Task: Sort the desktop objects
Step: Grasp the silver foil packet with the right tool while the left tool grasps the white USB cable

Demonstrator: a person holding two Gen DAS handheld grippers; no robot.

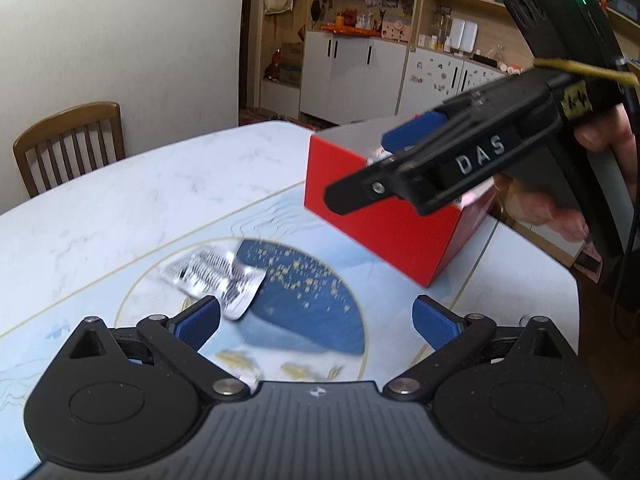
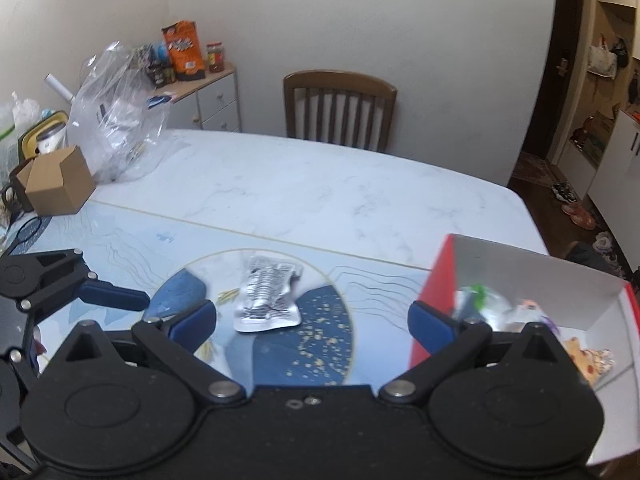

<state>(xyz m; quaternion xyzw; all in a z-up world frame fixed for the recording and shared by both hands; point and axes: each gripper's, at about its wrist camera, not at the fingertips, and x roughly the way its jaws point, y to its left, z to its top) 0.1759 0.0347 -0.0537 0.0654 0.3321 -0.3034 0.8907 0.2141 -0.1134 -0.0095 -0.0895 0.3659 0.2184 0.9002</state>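
Note:
A crumpled silver blister pack point(image 1: 216, 280) point(image 2: 268, 300) lies on the round blue pattern of the table mat. My left gripper point(image 1: 316, 320) is open just short of it, with the pack ahead of its left pad and nothing between the pads. My right gripper point(image 2: 314, 320) is open wide and empty too, with the pack a little beyond its jaws. In the left wrist view the right gripper point(image 1: 360, 168) hangs over the near rim of the red box point(image 1: 384, 232) point(image 2: 430, 292). The box is open-topped and holds several packets point(image 2: 480, 304).
The white marble table point(image 2: 320, 188) has a wooden chair point(image 2: 340, 108) at its far side. A cardboard box point(image 2: 60, 184) and a clear plastic bag point(image 2: 116, 120) stand at the back left. A left gripper finger point(image 2: 116, 298) reaches in from the left. A hand point(image 1: 600, 136) holds the right gripper.

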